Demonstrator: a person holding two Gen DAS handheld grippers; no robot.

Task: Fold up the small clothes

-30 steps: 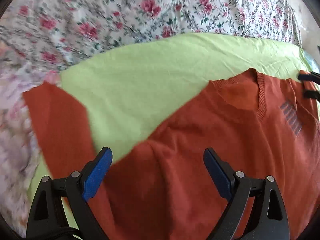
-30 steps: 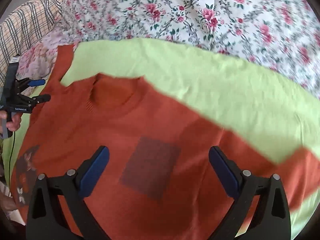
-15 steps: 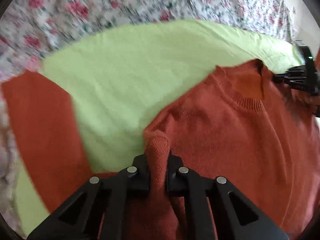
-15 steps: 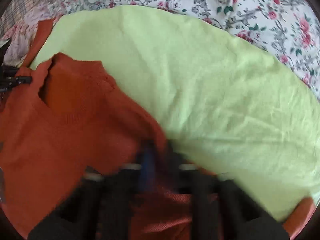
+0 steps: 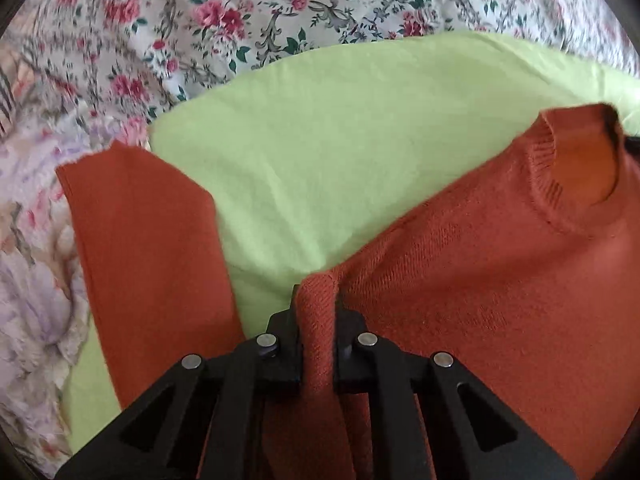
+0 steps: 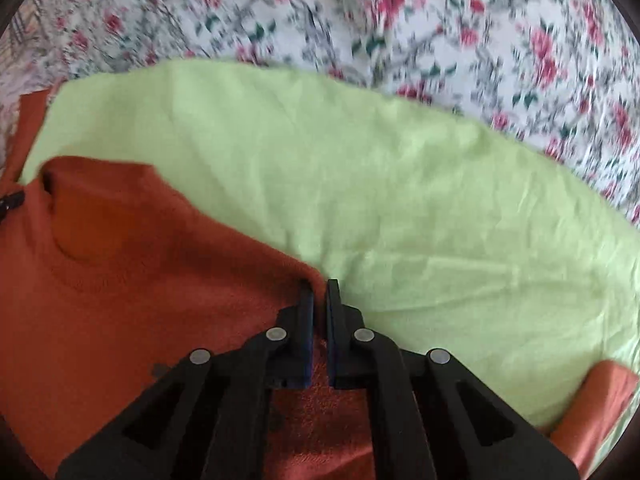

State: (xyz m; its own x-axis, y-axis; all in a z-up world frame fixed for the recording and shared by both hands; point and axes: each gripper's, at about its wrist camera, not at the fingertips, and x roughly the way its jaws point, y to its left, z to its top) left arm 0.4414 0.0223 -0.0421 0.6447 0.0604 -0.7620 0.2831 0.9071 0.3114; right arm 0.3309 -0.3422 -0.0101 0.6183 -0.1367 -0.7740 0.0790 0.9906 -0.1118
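A rust-orange knit sweater (image 5: 480, 264) lies on a light green cloth (image 5: 340, 152). Its ribbed collar (image 5: 548, 168) is at the right of the left wrist view. One sleeve (image 5: 148, 248) stretches out to the left. My left gripper (image 5: 318, 300) is shut on a pinched ridge of the sweater's left shoulder. In the right wrist view the sweater (image 6: 120, 300) fills the lower left. My right gripper (image 6: 318, 292) is shut on its right shoulder edge. The other sleeve's end (image 6: 600, 400) shows at the lower right.
The green cloth (image 6: 360, 184) lies on a bedspread with red flowers (image 5: 240, 20), which also shows in the right wrist view (image 6: 400, 20). A pale lilac patterned fabric (image 5: 32, 280) lies at the far left. A checked fabric (image 6: 24, 24) is at the upper left corner.
Both grippers went from open above the sweater to shut on its shoulders. Each has pinched up the fabric, and the shoulders have risen a little off the green cloth.
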